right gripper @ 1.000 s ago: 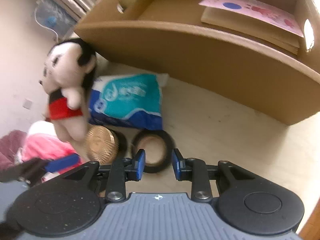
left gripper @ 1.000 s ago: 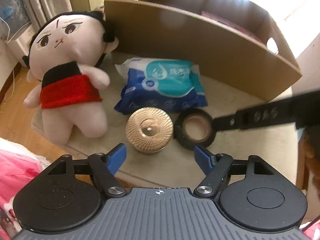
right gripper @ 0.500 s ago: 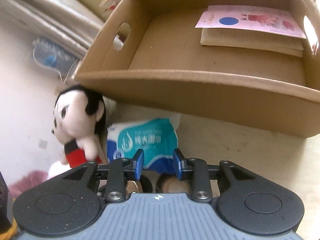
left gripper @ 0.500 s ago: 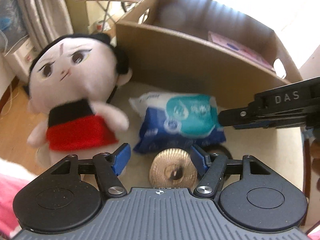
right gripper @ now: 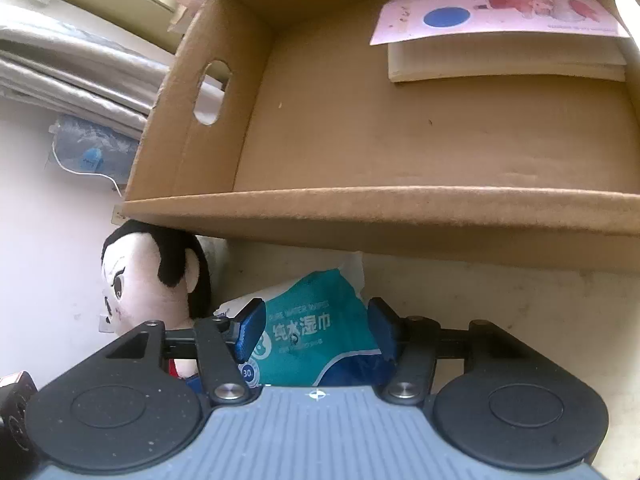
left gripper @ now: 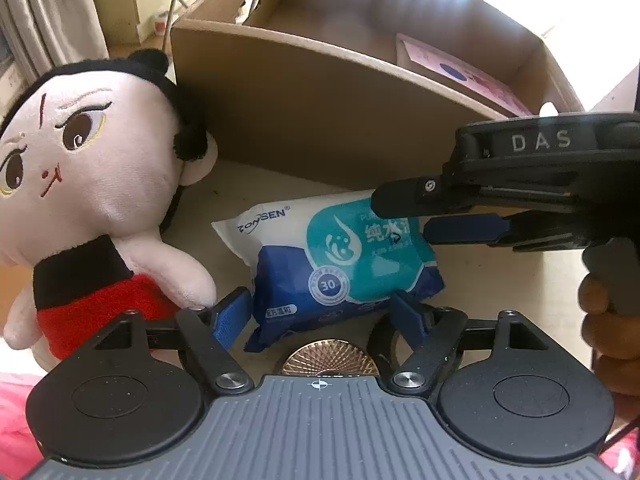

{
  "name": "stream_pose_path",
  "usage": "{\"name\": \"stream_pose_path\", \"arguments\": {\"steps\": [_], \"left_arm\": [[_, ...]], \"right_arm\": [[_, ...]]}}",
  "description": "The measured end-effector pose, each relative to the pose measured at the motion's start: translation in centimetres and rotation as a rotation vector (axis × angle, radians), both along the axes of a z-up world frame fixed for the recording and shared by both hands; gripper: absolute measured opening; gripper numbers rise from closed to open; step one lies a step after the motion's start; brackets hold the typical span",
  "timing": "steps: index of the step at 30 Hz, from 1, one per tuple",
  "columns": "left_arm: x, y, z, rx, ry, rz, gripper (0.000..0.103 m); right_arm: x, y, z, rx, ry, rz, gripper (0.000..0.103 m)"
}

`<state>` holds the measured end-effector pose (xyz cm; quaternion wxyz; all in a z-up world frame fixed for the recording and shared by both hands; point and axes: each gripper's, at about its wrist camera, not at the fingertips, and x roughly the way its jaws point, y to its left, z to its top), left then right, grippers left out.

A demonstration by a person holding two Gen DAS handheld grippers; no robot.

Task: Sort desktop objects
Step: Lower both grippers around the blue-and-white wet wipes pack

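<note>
A blue and teal wipes pack lies on the table in front of the cardboard box. My left gripper hangs over the pack's near edge, its jaws opening and its pads clear of the wrapper. My right gripper comes in from the right above the pack's far end. In the right wrist view the pack shows between the opening jaws of that gripper, untouched. A gold lid and a black tape roll peek out under my left gripper. The plush doll sits at the left.
The box holds a pink book at its back right. The doll leans by the box's left corner. A person's hand grips the right tool's handle. Pink fabric lies at the lower left.
Both grippers have moved forward, from the tape roll and lid to over the wipes pack. The right gripper's jaws went from nearly shut to wide apart, and it has rolled.
</note>
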<state>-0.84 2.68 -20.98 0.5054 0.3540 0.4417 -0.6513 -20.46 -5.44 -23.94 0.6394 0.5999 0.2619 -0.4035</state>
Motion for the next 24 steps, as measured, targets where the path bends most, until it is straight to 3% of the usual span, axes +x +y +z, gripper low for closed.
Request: {"name": "stream_pose_path", "arguments": {"steps": [8,13,24], "left_arm": [[0.7,-0.6,0.2,0.054,0.051,0.017,0.082],[0.5,-1.1,0.2,0.063,0.045,0.004,0.085],[-0.5,-1.8,0.2,0.061,0.083,-0.037,0.085]], "right_arm": [[-0.4,0.0,-0.4,0.036,0.010,-0.014,0.064],[-0.2,-0.2,-1.4,0.085,-0.043,-0.012,0.065],[-0.4,0.2,-0.3,0.067,-0.045,0.030,0.066]]}}
